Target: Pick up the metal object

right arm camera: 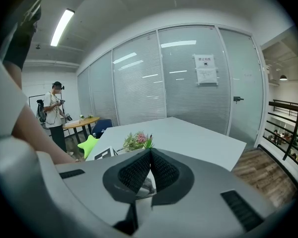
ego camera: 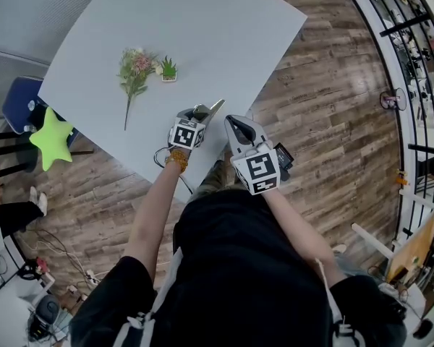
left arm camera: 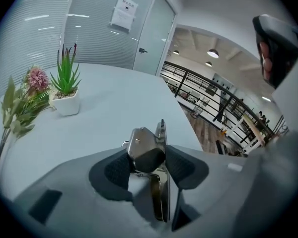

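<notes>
Left tongs (ego camera: 197, 114) on the metal object (ego camera: 215, 108) at the near edge of the table (ego camera: 202, 35); right tongs (ego camera: 235, 125) idle.

Head view: the object is a thin bright strip lying at the table's near edge, straight ahead of the left tongs. Its long axis slants away to the right. The left hand is the nearer one, and the right tongs hang just beside it, off the edge. Left gripper view: the tongs (left arm camera: 150, 165) stand fairly wide, with a pad against each side of the object's (left arm camera: 146, 150) folded head. Its flat plate stands on edge and runs along the tongs' own line. I judge it gripped, and the coming move is a plain lift. I cannot tell whether it has left the table (left arm camera: 119, 108). Right gripper view: the tongs (right arm camera: 149, 155) are closed tip to tip, with nothing between them.
</notes>
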`<state>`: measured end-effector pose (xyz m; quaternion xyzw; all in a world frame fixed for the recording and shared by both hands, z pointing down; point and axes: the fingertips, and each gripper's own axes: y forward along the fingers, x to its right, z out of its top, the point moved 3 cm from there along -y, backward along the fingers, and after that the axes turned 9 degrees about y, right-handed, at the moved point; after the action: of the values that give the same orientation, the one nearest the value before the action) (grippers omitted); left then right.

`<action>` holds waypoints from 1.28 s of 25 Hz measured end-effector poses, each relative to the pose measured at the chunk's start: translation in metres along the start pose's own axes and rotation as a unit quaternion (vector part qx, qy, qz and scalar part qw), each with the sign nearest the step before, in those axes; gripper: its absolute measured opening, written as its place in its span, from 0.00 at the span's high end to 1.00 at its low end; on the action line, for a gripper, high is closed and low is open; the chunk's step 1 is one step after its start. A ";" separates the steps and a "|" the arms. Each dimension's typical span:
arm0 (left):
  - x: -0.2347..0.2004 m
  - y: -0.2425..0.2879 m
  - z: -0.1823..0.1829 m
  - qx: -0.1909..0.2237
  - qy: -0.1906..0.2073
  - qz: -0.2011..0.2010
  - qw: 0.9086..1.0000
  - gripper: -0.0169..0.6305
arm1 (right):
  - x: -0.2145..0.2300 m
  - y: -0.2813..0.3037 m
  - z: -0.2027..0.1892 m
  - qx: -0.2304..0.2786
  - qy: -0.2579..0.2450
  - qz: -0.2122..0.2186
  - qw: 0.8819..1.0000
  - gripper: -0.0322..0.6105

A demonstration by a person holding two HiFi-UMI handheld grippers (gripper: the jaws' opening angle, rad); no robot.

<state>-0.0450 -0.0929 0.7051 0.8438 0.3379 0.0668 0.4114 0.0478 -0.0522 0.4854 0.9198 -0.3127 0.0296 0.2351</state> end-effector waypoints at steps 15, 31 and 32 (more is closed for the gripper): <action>0.011 0.001 0.001 -0.015 0.075 0.037 0.996 0.71 | -0.001 0.000 -0.003 -0.003 0.000 0.002 1.000 0.95; 0.014 -0.006 0.001 0.027 0.042 0.034 0.998 0.80 | -0.008 0.000 -0.005 -0.006 -0.003 0.010 1.000 0.95; 0.013 -0.006 0.000 0.029 0.036 0.034 0.998 0.81 | -0.008 0.000 -0.005 -0.007 -0.004 0.011 1.000 0.95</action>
<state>-0.0378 -0.0819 0.6985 0.8636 0.3254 0.1017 0.3715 0.0415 -0.0451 0.4883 0.9150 -0.3235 0.0267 0.2398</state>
